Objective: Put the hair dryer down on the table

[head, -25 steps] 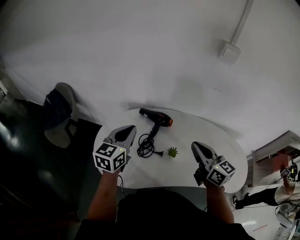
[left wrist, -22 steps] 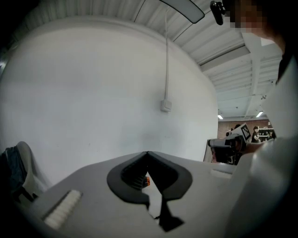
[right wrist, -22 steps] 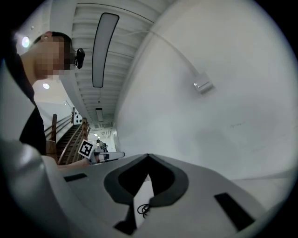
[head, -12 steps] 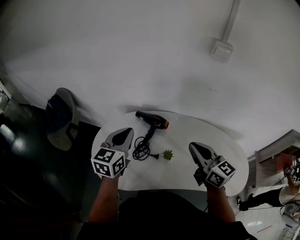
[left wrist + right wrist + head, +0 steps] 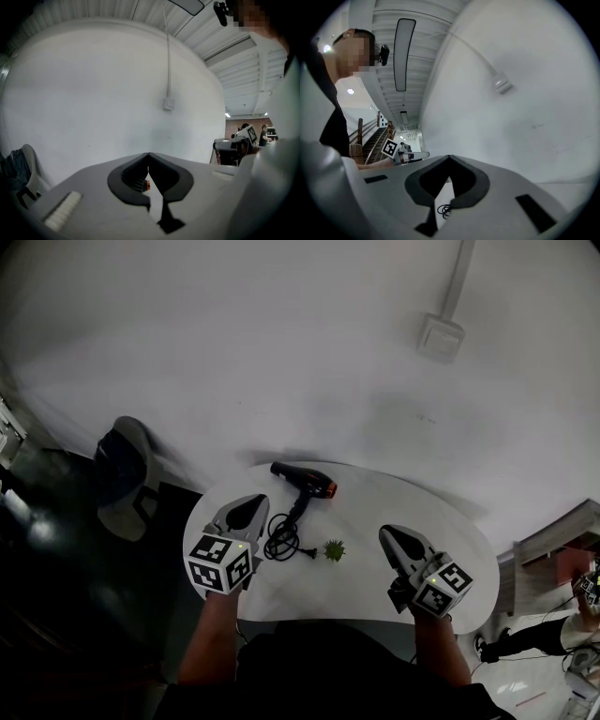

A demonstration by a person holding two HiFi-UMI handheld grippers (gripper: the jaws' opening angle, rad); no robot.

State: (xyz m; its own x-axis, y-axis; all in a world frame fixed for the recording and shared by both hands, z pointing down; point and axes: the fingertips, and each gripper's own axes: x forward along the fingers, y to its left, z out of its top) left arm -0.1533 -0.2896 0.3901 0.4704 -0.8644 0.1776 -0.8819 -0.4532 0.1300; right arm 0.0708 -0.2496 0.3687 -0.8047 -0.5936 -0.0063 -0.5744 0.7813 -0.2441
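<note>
Both clenched empty, left gripper (image 5: 249, 497) and right gripper (image 5: 387, 532) hover short of the hair dryer (image 5: 305, 479) on the table (image 5: 380, 501).

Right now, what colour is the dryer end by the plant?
Orange end; best in head view.

White table (image 5: 384, 510) bears hair dryer (image 5: 305, 479), small plant (image 5: 334, 550)

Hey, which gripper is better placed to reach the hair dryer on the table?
Left. The left gripper sits beside the cord and handle of the hair dryer; the right gripper is farther off, past the green plant.
</note>
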